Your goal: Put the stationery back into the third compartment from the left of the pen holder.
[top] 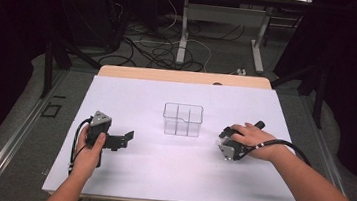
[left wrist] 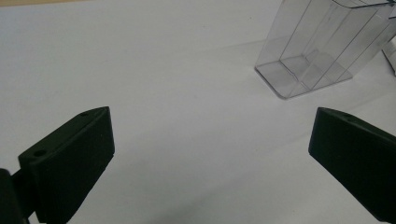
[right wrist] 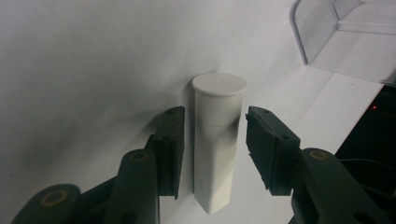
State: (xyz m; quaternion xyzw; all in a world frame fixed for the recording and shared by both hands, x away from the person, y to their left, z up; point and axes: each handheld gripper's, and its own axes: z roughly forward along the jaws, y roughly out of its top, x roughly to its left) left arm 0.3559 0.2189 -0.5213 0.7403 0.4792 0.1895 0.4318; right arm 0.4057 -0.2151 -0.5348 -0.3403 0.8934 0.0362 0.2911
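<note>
A white capped tube [right wrist: 217, 135] lies on the white table cover between the jaws of my right gripper [right wrist: 215, 114]. The jaws stand open on either side of it, with a narrow gap at each side. In the high view a hand holds this right gripper [top: 227, 142] low on the table, just right of a clear divided container [top: 182, 119]. My left gripper [top: 123, 140] rests to the left of the container, pointing right toward it. In its own view the left gripper [left wrist: 210, 140] is wide open and empty, with the clear container [left wrist: 317, 51] ahead at upper right.
The white cover [top: 158, 179] spans most of the wooden table. A corner of the clear container [right wrist: 336, 28] shows at the top right of the right gripper view. Beyond the table's far edge lie cables [top: 152, 47] and desk legs [top: 183, 35] on the floor.
</note>
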